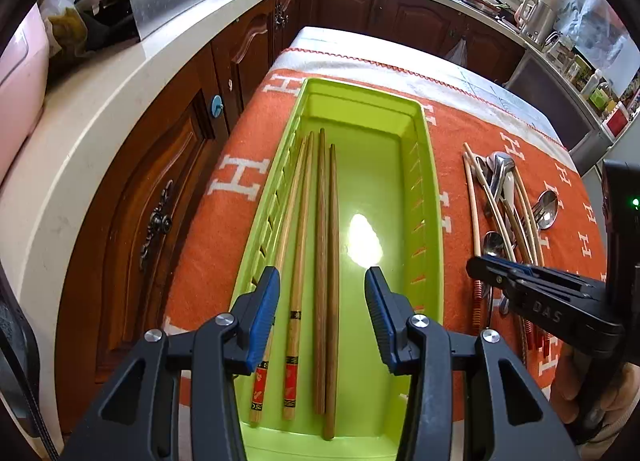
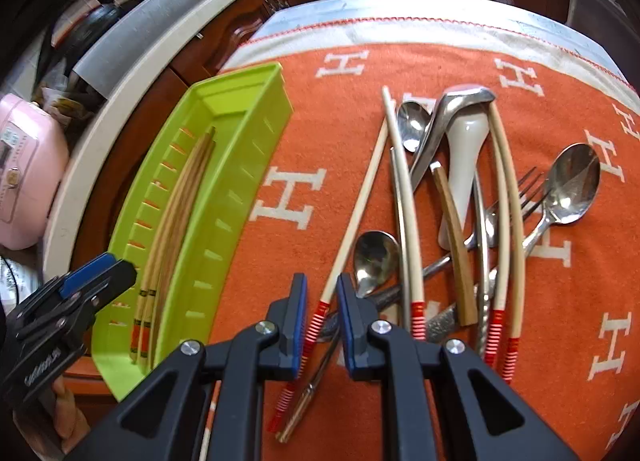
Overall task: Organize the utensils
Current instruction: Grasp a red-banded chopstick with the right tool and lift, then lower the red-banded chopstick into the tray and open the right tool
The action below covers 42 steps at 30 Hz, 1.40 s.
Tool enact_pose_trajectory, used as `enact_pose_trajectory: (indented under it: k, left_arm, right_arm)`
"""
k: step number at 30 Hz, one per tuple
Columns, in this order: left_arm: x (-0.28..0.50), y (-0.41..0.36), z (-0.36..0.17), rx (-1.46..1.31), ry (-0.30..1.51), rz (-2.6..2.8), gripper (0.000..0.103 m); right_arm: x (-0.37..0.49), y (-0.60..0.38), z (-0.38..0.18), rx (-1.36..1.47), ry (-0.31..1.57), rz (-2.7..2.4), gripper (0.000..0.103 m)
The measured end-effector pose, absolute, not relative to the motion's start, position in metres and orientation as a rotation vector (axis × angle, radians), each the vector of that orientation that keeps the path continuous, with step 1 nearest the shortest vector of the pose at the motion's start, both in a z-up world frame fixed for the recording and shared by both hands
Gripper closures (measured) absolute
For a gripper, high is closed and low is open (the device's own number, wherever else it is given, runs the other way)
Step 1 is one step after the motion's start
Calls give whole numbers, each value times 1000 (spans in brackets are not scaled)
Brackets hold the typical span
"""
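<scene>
Lying in the green tray point(image 1: 430, 165): four chopsticks point(image 1: 320, 261), two patterned, two plain brown. Heaped on the orange cloth point(image 2: 304, 133) at three o'clock of the tray: four red-banded chopsticks point(image 2: 408, 213), four metal spoons point(image 2: 572, 185), one white spoon point(image 2: 464, 165), one fork point(image 2: 532, 193). Hovering over the tray, left tool point(image 1: 322, 293), parted, gripping nothing. Straddling one red-banded chopstick's grip, right tool point(image 2: 322, 301), slightly parted, pads apparently not pressing.
</scene>
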<state>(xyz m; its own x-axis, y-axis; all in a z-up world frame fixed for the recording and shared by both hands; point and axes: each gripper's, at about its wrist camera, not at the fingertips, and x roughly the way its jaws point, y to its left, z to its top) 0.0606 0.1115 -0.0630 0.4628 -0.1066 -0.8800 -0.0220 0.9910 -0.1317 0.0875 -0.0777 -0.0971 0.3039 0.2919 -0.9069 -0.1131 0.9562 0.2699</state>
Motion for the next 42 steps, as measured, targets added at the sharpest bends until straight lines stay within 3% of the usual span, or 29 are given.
enact_pose_trajectory:
  k: [10, 21, 30, 42]
  left_arm:
    - [60, 114, -66, -148, 1092, -48, 61]
    - [58, 124, -57, -190, 1052, -6, 60]
    - [52, 132, -43, -212, 1004, 35, 56]
    - [45, 119, -37, -192, 1001, 22, 54]
  right_arm:
    - [94, -77, -97, 218, 1246, 247, 98]
    - [81, -82, -45, 441, 1172, 401, 98]
    - [91, -44, -50, 501, 1246, 473, 97]
    - [66, -54, -35, 350, 1169, 534, 95]
